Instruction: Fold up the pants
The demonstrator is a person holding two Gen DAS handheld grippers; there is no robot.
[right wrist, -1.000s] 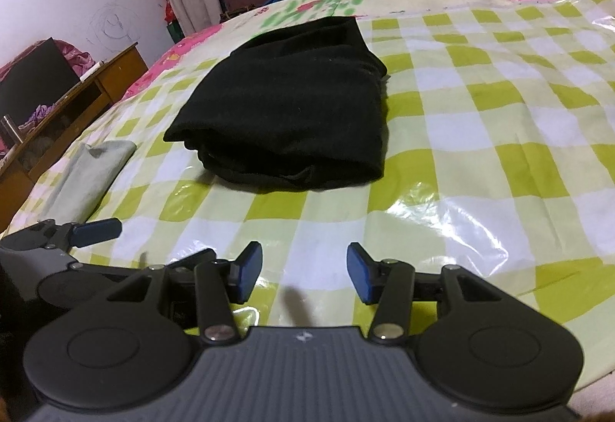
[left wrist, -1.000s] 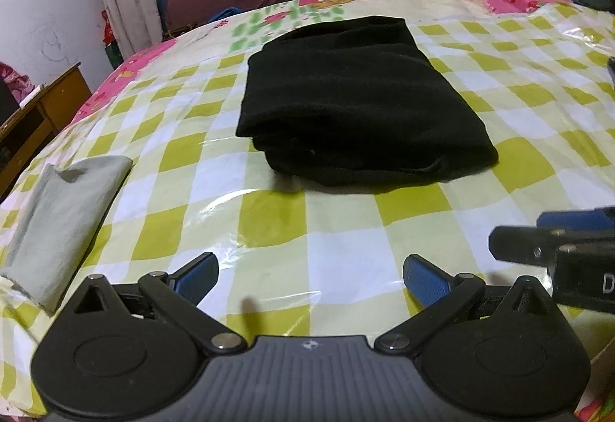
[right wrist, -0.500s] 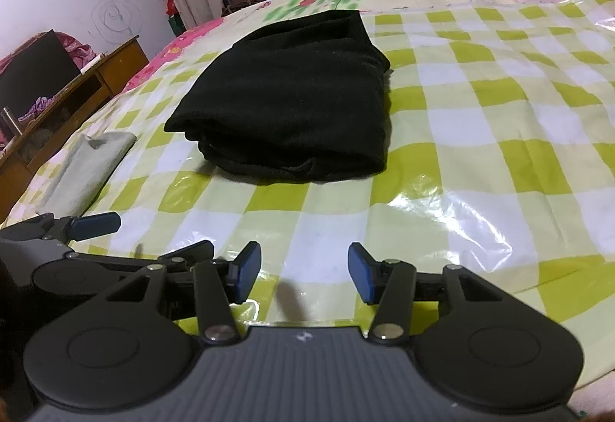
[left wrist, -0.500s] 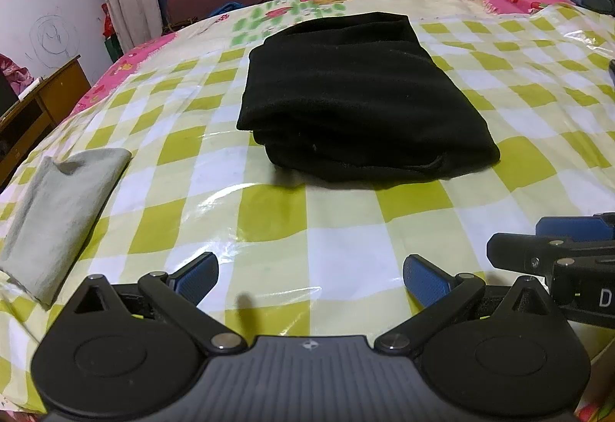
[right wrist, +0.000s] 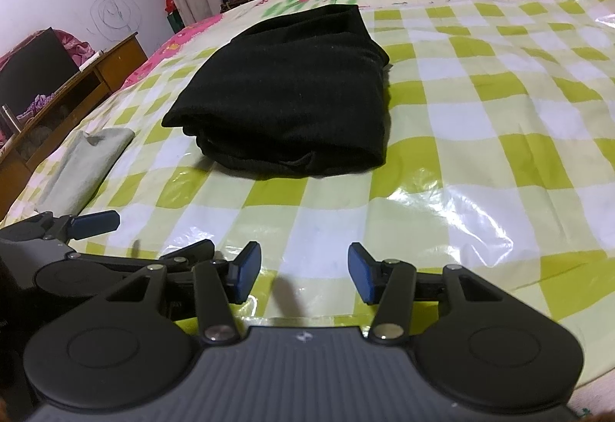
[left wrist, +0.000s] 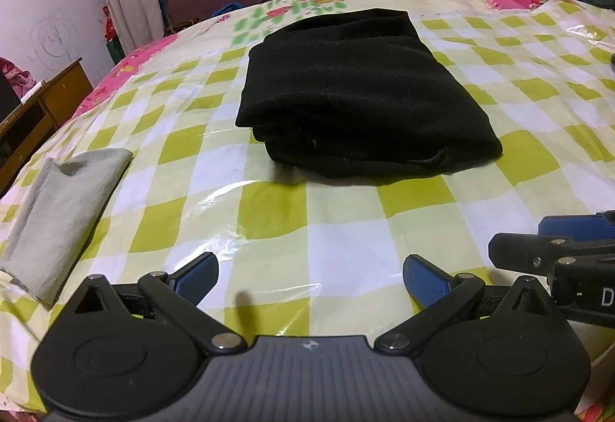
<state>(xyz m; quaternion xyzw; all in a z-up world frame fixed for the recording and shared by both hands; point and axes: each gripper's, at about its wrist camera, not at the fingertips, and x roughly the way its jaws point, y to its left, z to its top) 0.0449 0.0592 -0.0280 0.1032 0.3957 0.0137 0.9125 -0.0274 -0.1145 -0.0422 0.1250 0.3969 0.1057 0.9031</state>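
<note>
Both grippers have drawn slightly back; left gripper and right gripper gape empty, black pants lie folded, seemingly finished.

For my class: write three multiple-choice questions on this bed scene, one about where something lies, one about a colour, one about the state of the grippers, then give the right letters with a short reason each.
1. Where does the grey cloth lie relative to the pants?
A. on top of them
B. to their left, apart from them
C. tucked under them

2. What colour are the pants?
A. black
B. red
C. white

3. How do the left gripper and right gripper stand?
A. both shut on the pants
B. one open, one shut on the cloth
C. both open, holding nothing

Answers: 1 B, bare checkered sheet shows between cloth and pants. 2 A, the folded bundle is plain black in both views. 3 C, each pair of blue pads is spread with only sheet between them.
</note>
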